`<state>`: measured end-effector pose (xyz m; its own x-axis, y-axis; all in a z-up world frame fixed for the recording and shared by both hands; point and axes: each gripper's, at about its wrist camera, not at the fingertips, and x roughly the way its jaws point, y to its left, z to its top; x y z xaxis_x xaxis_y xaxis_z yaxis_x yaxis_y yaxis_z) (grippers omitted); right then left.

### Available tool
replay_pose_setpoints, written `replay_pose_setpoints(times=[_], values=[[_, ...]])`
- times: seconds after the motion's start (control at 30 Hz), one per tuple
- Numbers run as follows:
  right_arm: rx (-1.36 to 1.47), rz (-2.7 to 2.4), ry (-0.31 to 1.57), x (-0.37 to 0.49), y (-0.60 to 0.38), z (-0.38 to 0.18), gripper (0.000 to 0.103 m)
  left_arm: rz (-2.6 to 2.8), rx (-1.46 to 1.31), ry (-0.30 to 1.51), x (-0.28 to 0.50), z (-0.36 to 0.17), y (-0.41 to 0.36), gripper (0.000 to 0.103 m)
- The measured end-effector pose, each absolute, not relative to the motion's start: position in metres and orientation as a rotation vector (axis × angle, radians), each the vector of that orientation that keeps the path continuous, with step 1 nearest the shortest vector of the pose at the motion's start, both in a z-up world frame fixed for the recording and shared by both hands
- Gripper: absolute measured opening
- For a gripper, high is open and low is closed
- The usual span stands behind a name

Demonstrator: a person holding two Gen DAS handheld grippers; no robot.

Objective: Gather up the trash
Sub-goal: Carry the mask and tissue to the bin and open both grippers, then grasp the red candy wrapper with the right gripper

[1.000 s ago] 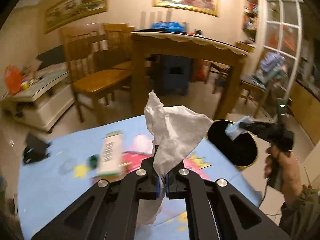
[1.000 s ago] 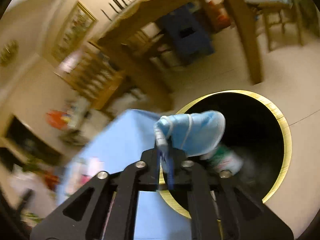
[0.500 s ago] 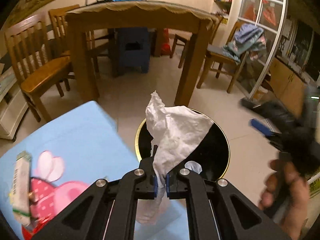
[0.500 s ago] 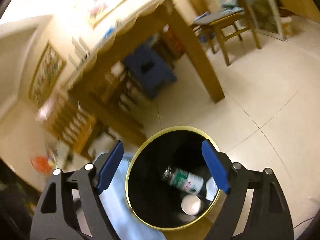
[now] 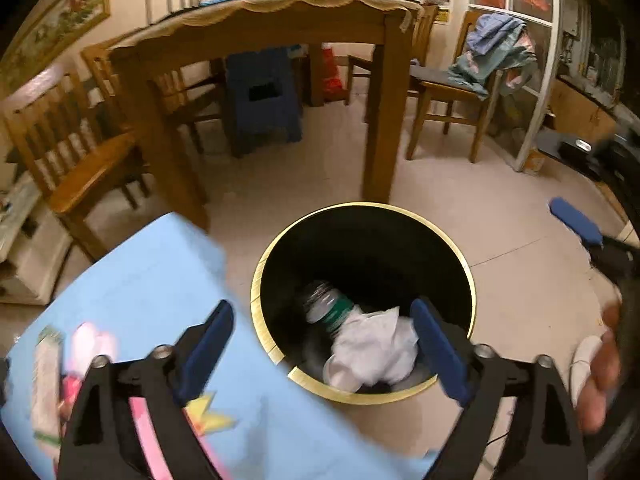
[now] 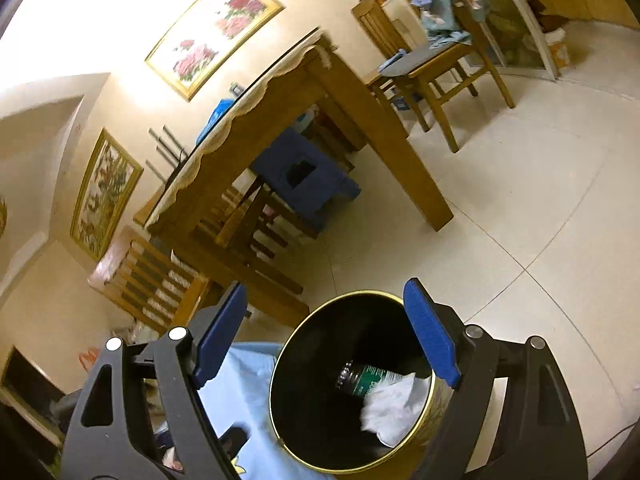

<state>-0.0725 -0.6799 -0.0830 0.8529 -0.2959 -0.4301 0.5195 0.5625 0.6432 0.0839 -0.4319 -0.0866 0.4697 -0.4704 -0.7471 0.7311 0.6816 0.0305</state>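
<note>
Tiled floor beside a low blue table [image 5: 152,280] holds a black, gold-rimmed bin [image 5: 362,398]. Both grippers hang over it, empty. The left gripper [image 5: 320,344] has just sprung wide, dropping its white tissue [image 5: 374,350] onto a bottle [image 5: 326,306] inside. The right gripper [image 6: 328,336], also just opened, is empty, so 2 more pieces are binned.

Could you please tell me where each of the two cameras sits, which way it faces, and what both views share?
Left wrist view: sits on the left tool, looking down into the black gold-rimmed round bin beside the light blue table mat; its open blue-padded fingers, the right tool and a hand show.
Right wrist view: sits on the right tool, tilted, facing the bin and wooden dining table; only its open fingers show.
Shared: bin, crumpled white tissue, green-labelled bottle, blue plastic stool.
</note>
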Motion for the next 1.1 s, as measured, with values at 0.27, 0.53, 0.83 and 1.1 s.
replay_pose_setpoints(times=[0.27, 0.53, 0.83, 1.1], values=[[0.401, -0.3, 0.479, 0.006, -0.561, -0.061, 0.089, -0.638, 0.338, 0.813, 0.041, -0.095, -0.251, 0.096], [0.29, 0.275, 0.769, 0.069, -0.372, -0.1, 0.076, -0.23, 0.265, 0.793, 0.059, -0.11, -0.036, 0.096], [0.246, 0.27, 0.849, 0.082, -0.285, -0.132, 0.059, -0.096, 0.057, 0.736, 0.075, -0.098, 0.067, 0.096], [0.271, 0.133, 0.918, 0.11, -0.282, -0.135, 0.061, -0.134, 0.046, 0.707, 0.068, -0.096, 0.06, 0.096]])
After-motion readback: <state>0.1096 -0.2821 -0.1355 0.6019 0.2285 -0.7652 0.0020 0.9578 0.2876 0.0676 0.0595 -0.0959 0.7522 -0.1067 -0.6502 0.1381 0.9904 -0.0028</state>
